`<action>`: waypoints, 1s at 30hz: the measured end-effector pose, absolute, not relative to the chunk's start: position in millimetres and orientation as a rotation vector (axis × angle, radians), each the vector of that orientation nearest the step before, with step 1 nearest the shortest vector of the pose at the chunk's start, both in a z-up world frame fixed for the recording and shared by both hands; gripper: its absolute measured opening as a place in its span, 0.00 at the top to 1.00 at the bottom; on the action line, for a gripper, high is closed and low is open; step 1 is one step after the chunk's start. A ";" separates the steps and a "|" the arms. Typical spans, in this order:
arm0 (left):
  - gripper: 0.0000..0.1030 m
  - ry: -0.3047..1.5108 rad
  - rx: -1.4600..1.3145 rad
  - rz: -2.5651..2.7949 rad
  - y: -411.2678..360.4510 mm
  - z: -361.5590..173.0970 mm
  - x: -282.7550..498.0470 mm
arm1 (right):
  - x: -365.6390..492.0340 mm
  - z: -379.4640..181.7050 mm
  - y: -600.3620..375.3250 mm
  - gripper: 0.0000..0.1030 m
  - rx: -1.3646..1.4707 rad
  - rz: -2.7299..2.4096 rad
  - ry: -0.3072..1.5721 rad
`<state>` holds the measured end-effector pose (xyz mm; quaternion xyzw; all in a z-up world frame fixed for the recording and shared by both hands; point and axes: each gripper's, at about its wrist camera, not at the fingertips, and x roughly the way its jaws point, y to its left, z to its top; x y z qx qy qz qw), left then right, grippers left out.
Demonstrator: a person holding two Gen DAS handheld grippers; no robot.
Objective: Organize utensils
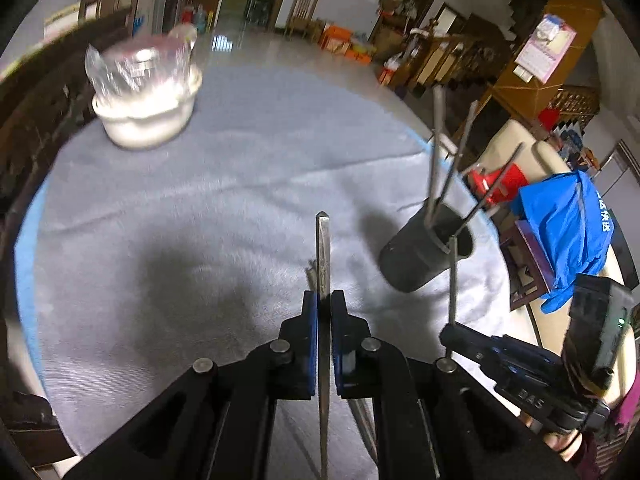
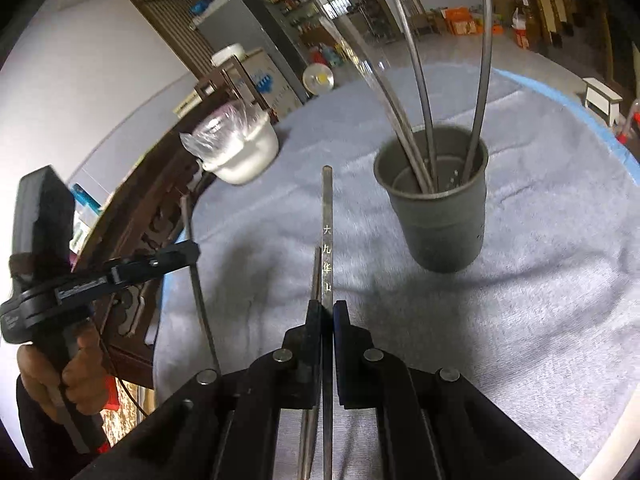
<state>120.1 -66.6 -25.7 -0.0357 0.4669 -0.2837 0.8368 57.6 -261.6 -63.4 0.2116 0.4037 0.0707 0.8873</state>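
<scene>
In the left wrist view my left gripper (image 1: 325, 298) is shut on a flat metal chopstick (image 1: 322, 240) that sticks out forward, with a second thin one close beside it. To its right stands a dark grey cup (image 1: 426, 252) holding several metal chopsticks. In the right wrist view my right gripper (image 2: 328, 306) is shut on an engraved metal chopstick (image 2: 327, 216), with another one alongside. The grey cup (image 2: 436, 208) is ahead and to the right, with three chopsticks (image 2: 420, 92) in it. Both grippers hang above the grey towel (image 2: 540, 280).
A white bowl (image 1: 148, 112) covered in plastic wrap sits at the far left of the table (image 1: 28, 240), near a carved wooden chair back. A blue garment (image 1: 568, 224) lies beyond the right edge. A hand (image 2: 76, 376) holds the left gripper (image 2: 194, 250).
</scene>
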 end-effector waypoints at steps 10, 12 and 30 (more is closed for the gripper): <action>0.94 0.830 -0.065 -0.594 -62.2 29.7 88.6 | 36.6 -25.6 -256.0 0.94 0.415 0.181 0.675; 0.94 0.813 -0.056 -0.602 -63.7 35.4 83.9 | 34.5 -22.8 -253.3 0.94 0.423 0.193 0.652; 0.70 1.229 -0.026 -0.473 -82.6 -87.4 159.6 | 51.5 -66.6 -265.0 0.94 0.443 0.141 0.818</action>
